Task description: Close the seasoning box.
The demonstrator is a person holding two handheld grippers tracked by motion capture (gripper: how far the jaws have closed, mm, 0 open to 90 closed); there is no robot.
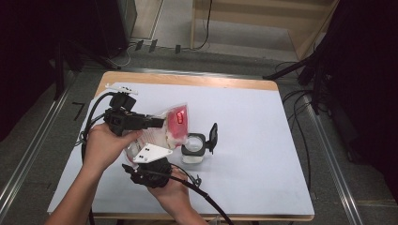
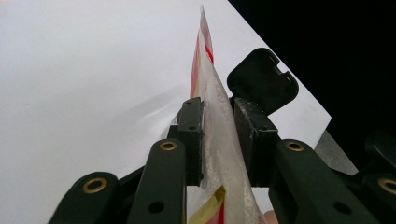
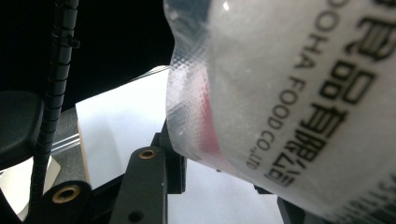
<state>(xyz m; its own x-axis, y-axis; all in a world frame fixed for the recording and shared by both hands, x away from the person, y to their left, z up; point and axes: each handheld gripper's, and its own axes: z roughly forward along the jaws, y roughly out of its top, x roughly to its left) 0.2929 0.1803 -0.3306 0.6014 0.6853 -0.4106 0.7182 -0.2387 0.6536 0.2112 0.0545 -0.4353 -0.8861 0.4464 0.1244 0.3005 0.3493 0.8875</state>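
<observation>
A clear plastic pouch with red and white print (image 1: 174, 125) is held above the white table sheet (image 1: 253, 122), tilted toward a small white container with an open black flip lid (image 1: 195, 149). The left gripper (image 2: 218, 135) is clamped on the pouch edge. The right gripper (image 1: 149, 154) is closed on the pouch's lower end.

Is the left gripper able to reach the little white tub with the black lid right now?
Probably not yet: the left gripper has its fingers shut on the bag, though the tub sits close by.
</observation>
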